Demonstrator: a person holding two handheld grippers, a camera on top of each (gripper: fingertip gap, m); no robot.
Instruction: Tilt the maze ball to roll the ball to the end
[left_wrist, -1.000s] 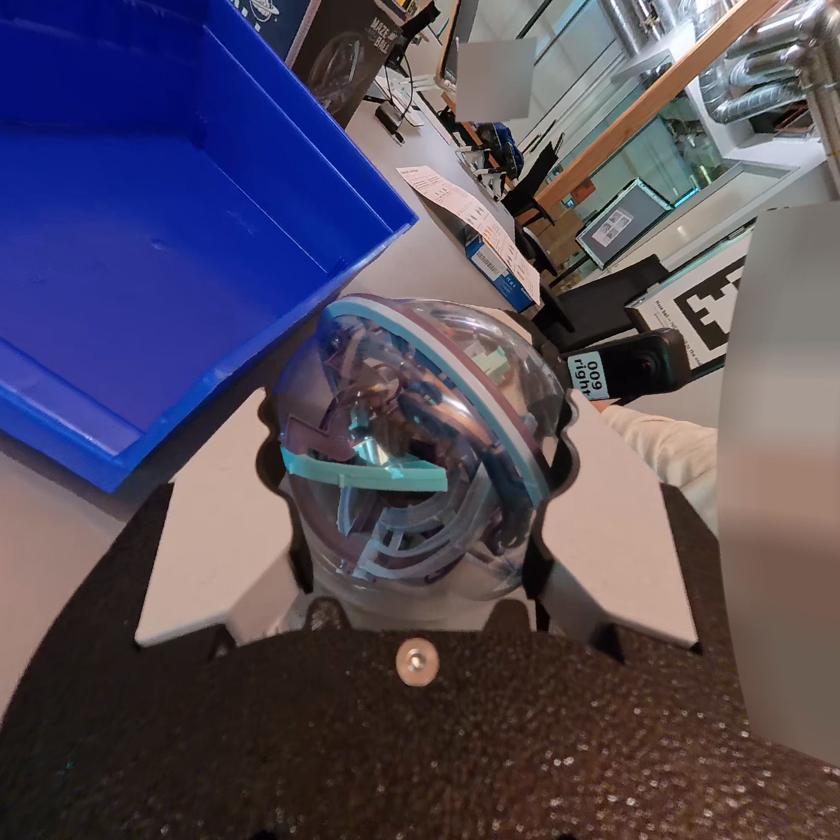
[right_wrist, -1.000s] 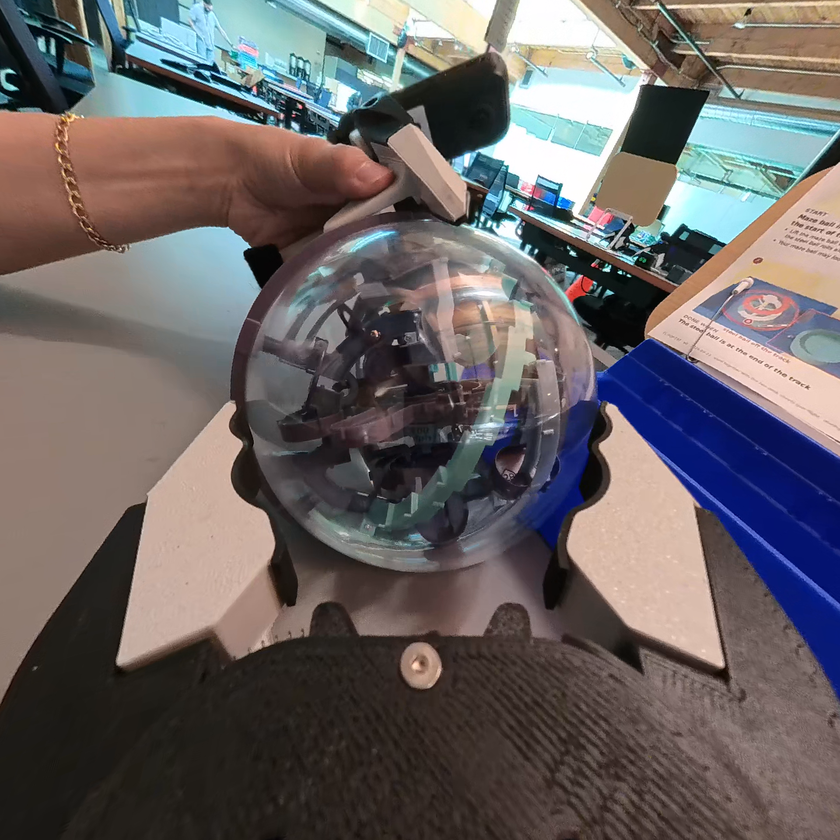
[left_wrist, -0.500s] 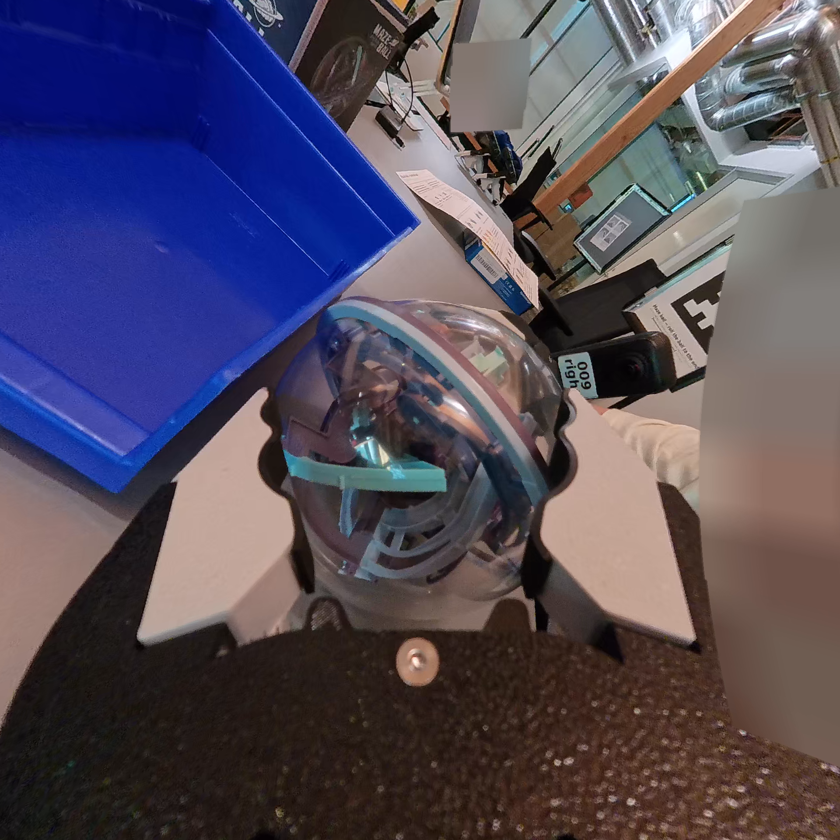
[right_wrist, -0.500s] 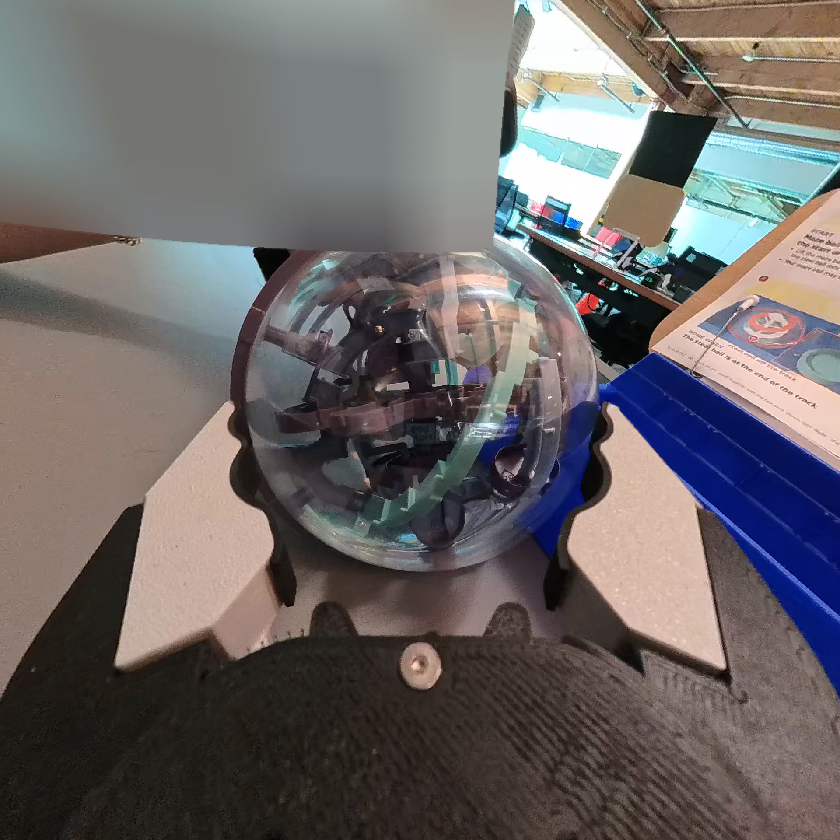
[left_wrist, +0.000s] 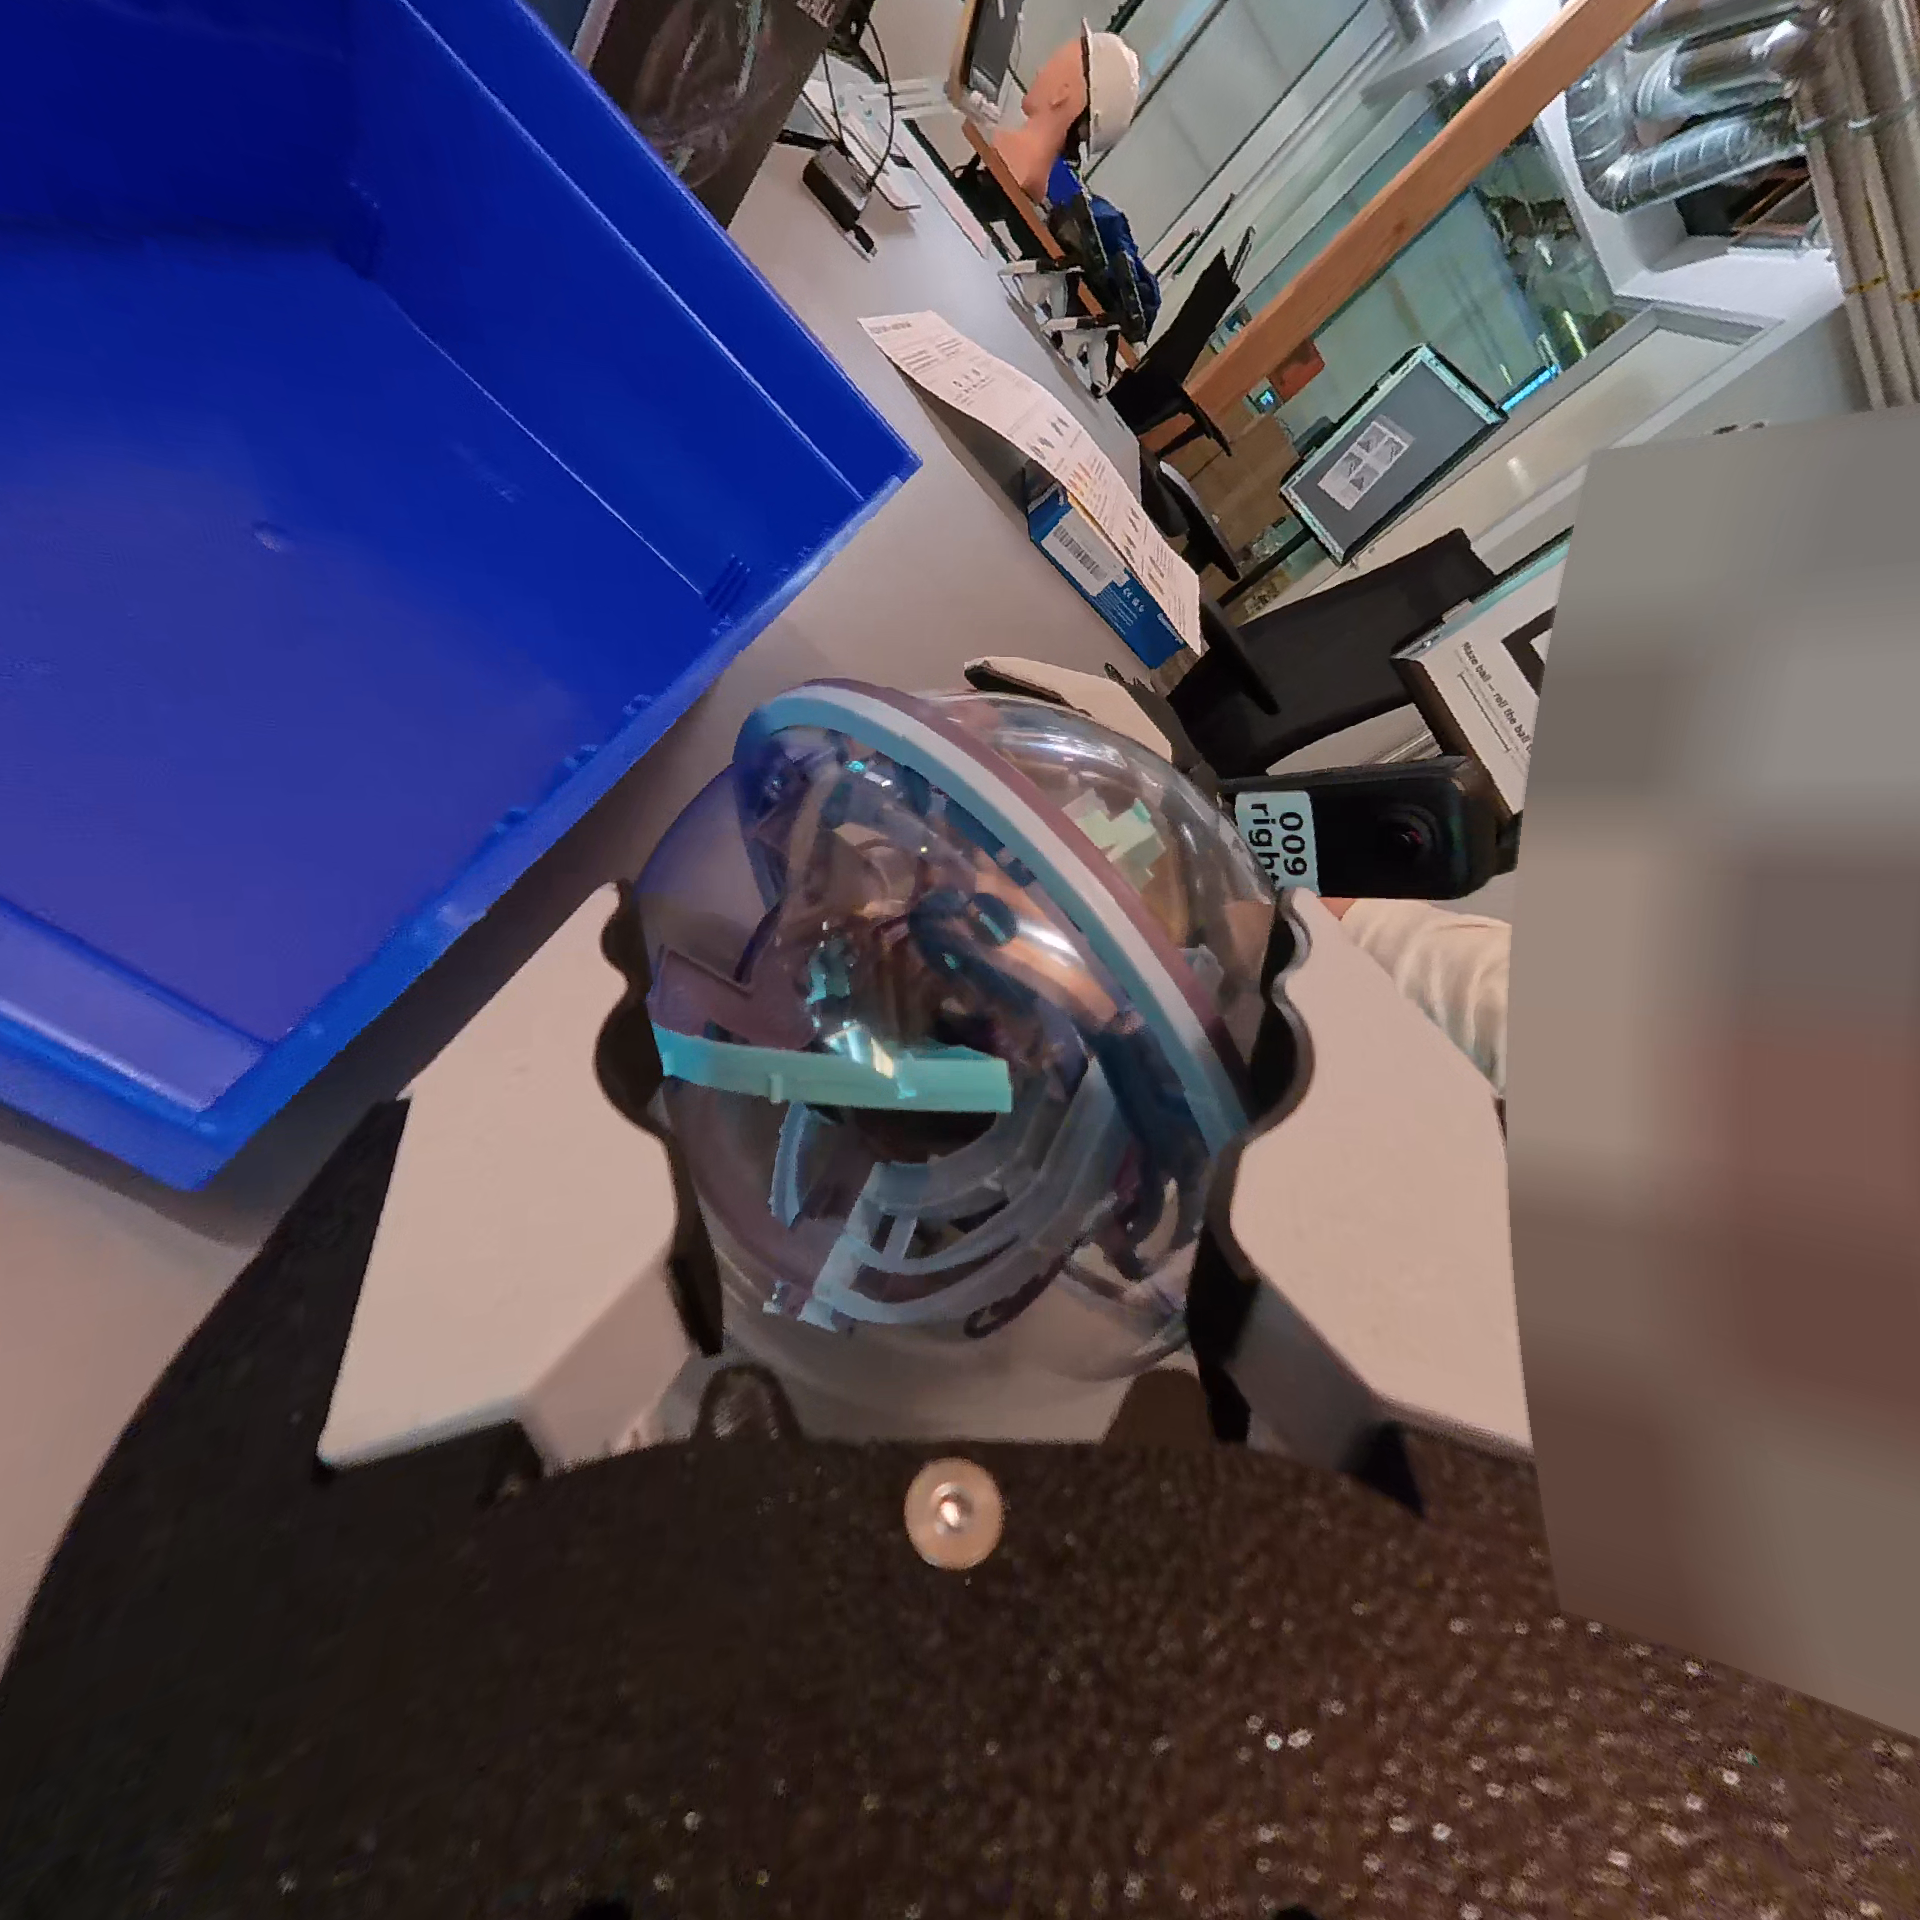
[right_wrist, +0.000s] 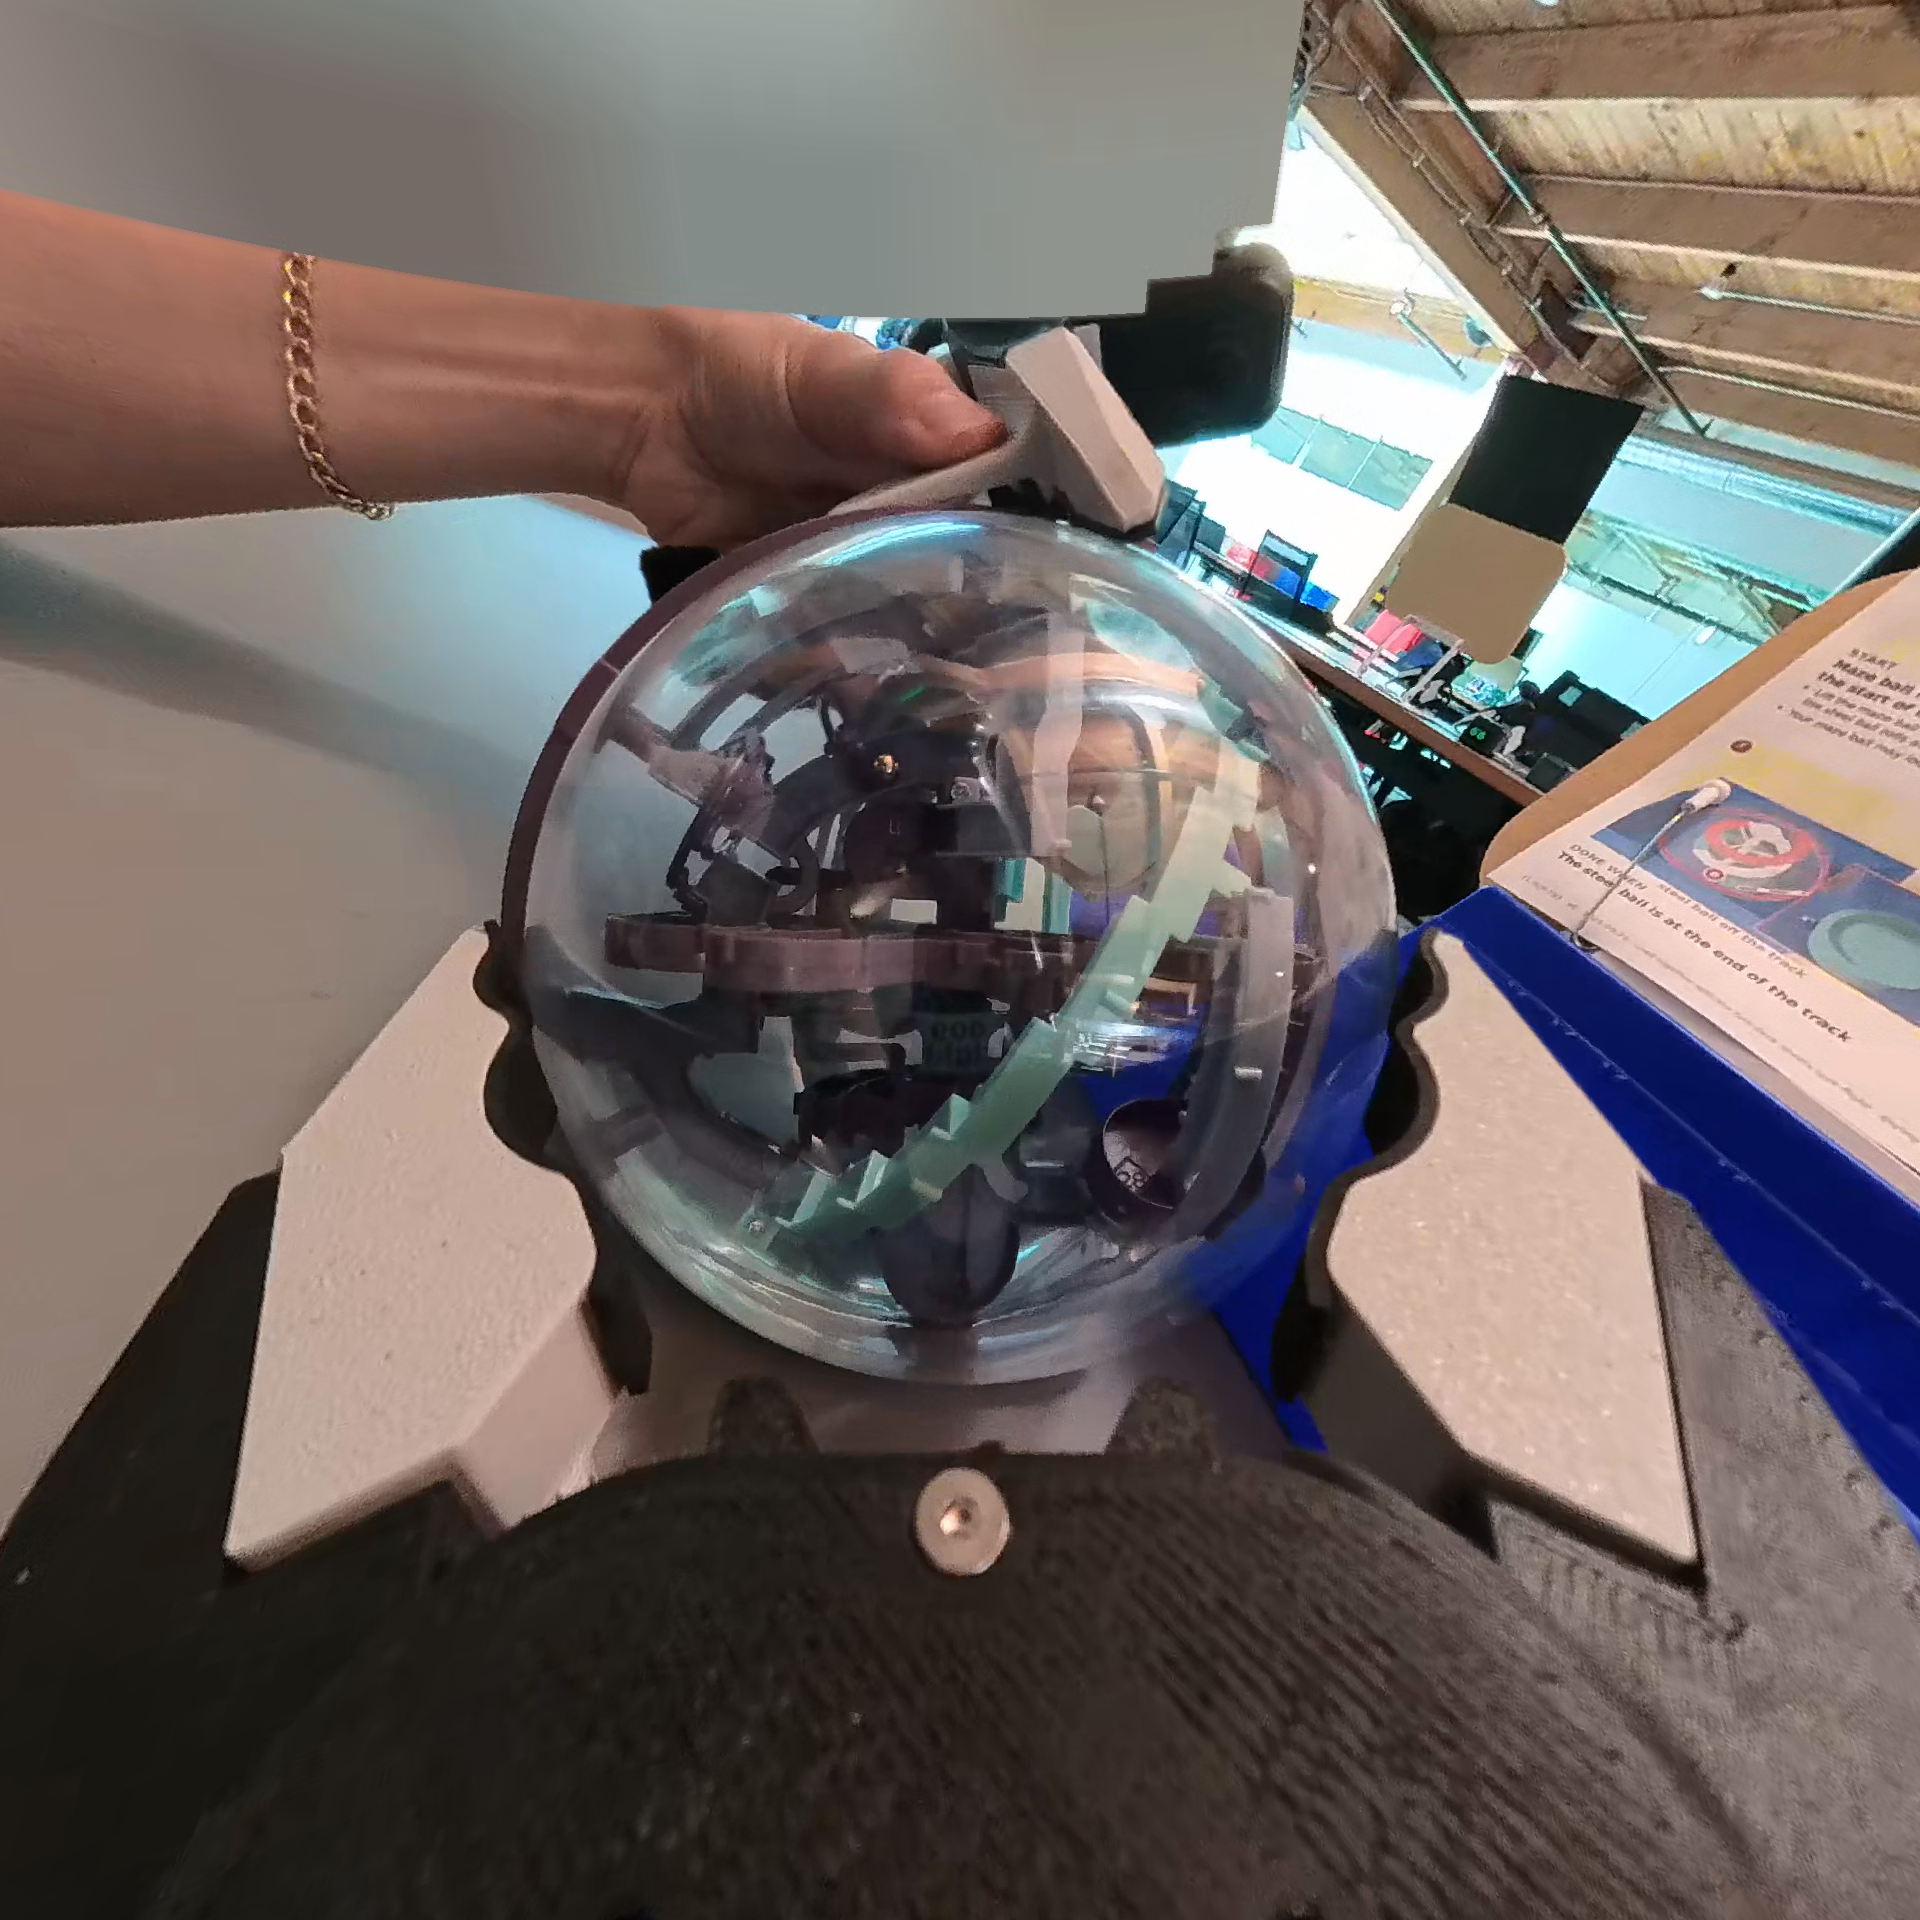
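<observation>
The maze ball (right_wrist: 935, 831) is a clear sphere with purple, teal and pale green tracks inside. It is held off the grey table between both grippers. My right gripper (right_wrist: 956, 956) is shut on its near side. My left gripper (left_wrist: 956, 935) is shut on the ball (left_wrist: 935, 1091) from the opposite side and also shows in the right wrist view (right_wrist: 1070, 447) on the ball's far top, with a hand (right_wrist: 790, 416) around it. The right gripper's camera body (left_wrist: 1382, 842) shows behind the ball. I cannot make out the small steel ball inside.
A large blue bin (left_wrist: 312, 520) stands close beside the ball, also at the right of the right wrist view (right_wrist: 1662, 1091). A printed instruction sheet (right_wrist: 1766, 831) leans on its rim. Papers (left_wrist: 1039, 436) and a blue box (left_wrist: 1112, 582) lie farther along the grey table (right_wrist: 208, 831).
The ball has turned slightly in the grips: in the right wrist view the pale green track now runs more diagonally. The left gripper on top has shifted a little right and down.
</observation>
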